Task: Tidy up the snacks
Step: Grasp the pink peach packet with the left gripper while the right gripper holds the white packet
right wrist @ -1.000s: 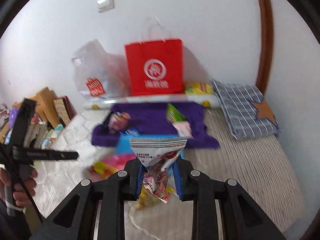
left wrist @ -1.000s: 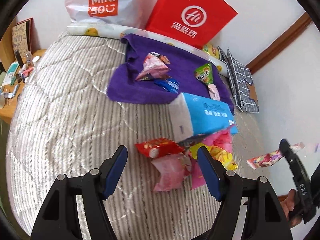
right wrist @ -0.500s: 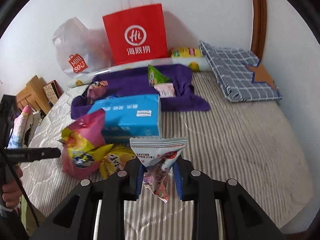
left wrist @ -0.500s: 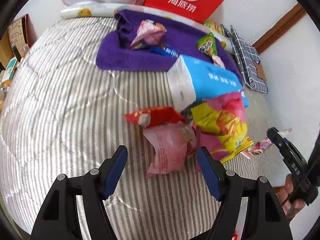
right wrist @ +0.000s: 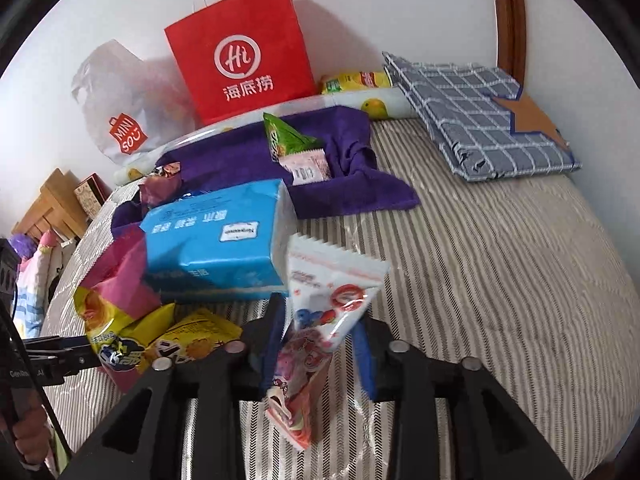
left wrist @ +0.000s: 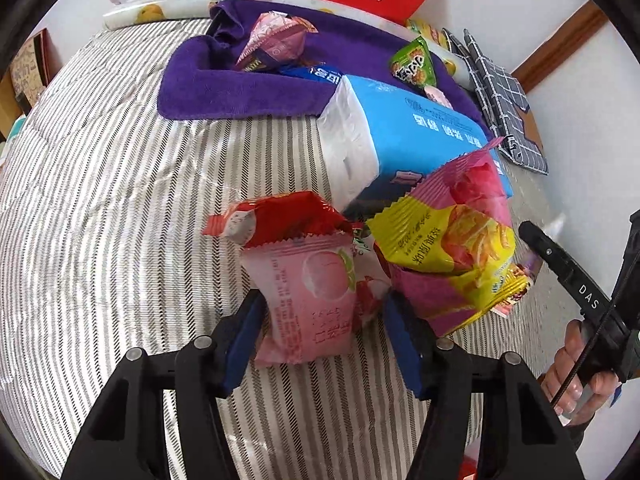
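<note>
My left gripper [left wrist: 324, 320] is open, its blue pads on either side of a pink peach snack packet [left wrist: 312, 300] lying on the striped bed. A red packet [left wrist: 280, 216] lies just behind it, and a yellow and pink chip bag [left wrist: 448, 248] to its right. My right gripper [right wrist: 318, 340] has its jaws apart; a white and red candy packet [right wrist: 332, 292] sits loose between them, its lower end on the bed. Several snacks lie on a purple towel [left wrist: 224, 84], also in the right wrist view [right wrist: 344, 196].
A blue tissue pack [left wrist: 408, 140] lies between the towel and the snack pile. A red paper bag [right wrist: 240, 52] and a white plastic bag [right wrist: 120, 100] stand against the wall. A folded checked cloth [right wrist: 480, 120] lies at the bed's far right. Wooden furniture [right wrist: 52, 208] stands at left.
My left gripper moved forward and down until its pads flank the pink packet. My right gripper came down to the bed and its jaws opened off the candy packet.
</note>
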Demonstrator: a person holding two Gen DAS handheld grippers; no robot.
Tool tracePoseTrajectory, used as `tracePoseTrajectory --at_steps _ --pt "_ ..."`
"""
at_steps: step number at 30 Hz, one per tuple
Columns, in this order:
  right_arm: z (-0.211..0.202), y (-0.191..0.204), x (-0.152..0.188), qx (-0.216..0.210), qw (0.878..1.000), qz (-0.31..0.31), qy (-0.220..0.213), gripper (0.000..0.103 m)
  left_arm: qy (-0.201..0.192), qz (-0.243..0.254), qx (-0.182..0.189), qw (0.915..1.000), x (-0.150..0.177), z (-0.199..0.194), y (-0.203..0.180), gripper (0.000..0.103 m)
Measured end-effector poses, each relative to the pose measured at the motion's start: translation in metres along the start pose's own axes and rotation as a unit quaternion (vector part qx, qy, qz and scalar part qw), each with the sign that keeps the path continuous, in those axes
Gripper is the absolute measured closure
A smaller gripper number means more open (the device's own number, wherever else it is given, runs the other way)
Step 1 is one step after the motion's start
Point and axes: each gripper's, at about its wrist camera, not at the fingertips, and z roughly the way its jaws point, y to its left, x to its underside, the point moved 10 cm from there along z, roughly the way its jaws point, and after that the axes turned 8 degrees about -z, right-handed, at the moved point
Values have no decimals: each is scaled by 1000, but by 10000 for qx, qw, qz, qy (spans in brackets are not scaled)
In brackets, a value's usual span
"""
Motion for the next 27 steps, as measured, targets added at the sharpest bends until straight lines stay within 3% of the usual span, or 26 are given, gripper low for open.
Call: tracePoseTrajectory --at_steps 2,4,7,9,18,24,25,27 --pt "7 3 5 -20 9999 -55 126 69 -65 24 -50 10000 -1 1 -1 46" --pt "10 3 9 60 9997 -138 186 64 -93 97 -63 9999 -1 0 -2 54" --pt "9 1 14 173 9995 -183 199 52 -147 162 -102 9997 -2 -1 0 64" --pt "8 -3 18 185 9995 -107 215 48 -161 145 -32 9998 -2 -2 1 64" --pt "17 0 26 25 9992 131 388 47 -179 142 46 9997 0 -8 6 64" --pt "25 10 23 210 9991 -116 345 47 -204 122 76 9997 1 -14 11 64" --pt "25 13 23 228 9991 -148 322 48 -216 116 77 9997 2 -16 13 64" --pt "26 17 23 197 9990 -221 320 62 -234 112 86 9996 3 -17 15 64"
